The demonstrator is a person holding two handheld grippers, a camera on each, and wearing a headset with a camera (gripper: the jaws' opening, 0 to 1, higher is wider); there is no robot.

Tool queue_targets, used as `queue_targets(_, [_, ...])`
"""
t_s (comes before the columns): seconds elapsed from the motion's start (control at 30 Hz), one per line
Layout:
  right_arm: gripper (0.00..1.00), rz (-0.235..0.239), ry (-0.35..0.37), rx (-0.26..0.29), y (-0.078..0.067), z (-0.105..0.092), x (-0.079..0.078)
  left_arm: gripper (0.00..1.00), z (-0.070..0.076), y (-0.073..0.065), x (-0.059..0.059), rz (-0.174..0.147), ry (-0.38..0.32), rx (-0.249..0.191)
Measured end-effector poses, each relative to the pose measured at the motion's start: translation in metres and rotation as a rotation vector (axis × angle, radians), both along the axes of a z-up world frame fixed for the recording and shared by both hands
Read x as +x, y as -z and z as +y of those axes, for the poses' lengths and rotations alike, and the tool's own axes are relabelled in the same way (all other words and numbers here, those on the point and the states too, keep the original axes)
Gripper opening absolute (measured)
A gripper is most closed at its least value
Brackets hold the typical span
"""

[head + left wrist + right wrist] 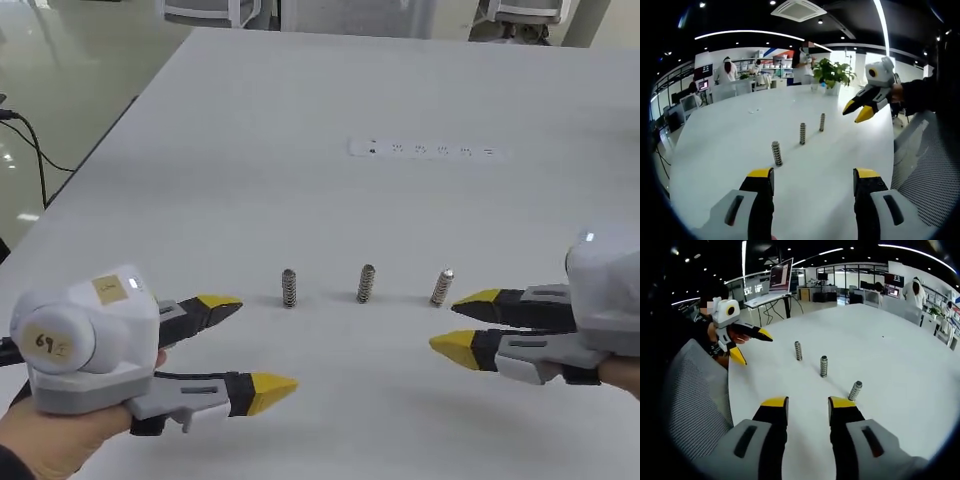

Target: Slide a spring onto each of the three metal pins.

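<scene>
Three upright metal pins stand in a row on the white table, each with a spring around it: the left one (289, 288) (776, 153) (798, 350), the middle one (366, 284) (802, 133) (823, 366) and the right one (442, 287) (822, 122) (855, 390), which leans a little. My left gripper (240, 345) (813, 174) is open and holds nothing, near the left pin. My right gripper (463, 321) (806, 402) is open and holds nothing, just beside the right pin.
A white power strip (425, 150) lies farther back on the table (300, 120). Office chairs (210, 10) stand beyond the far edge. People (727, 70) stand at desks in the background, and a potted plant (832, 75) stands at the table's end.
</scene>
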State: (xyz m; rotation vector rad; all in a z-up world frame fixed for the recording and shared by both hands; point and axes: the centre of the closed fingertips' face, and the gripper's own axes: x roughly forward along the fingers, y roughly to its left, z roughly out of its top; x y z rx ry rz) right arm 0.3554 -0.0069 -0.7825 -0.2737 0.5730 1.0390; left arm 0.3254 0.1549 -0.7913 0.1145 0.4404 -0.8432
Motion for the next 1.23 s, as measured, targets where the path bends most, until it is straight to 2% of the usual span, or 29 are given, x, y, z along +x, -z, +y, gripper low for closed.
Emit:
queue_targets(0.3, [0.39, -0.016, 0.084, 0.012, 0.002, -0.031, 0.009, 0.63, 0.001, 0.001, 0.002, 0.0, -0.001, 0.003])
queue_targets(0.47, [0.44, -0.025, 0.098, 0.012, 0.004, -0.038, 0.011, 0.63, 0.002, 0.002, 0.003, 0.003, -0.007, 0.001])
queue_targets(0.93, [0.68, -0.052, 0.113, 0.045, 0.01, -0.041, 0.012, 0.68, 0.006, 0.003, 0.005, 0.005, -0.027, 0.005])
queue_targets(1.23, [0.78, -0.069, 0.129, 0.069, 0.008, -0.041, 0.016, 0.74, 0.009, 0.004, 0.009, 0.0, -0.044, 0.011])
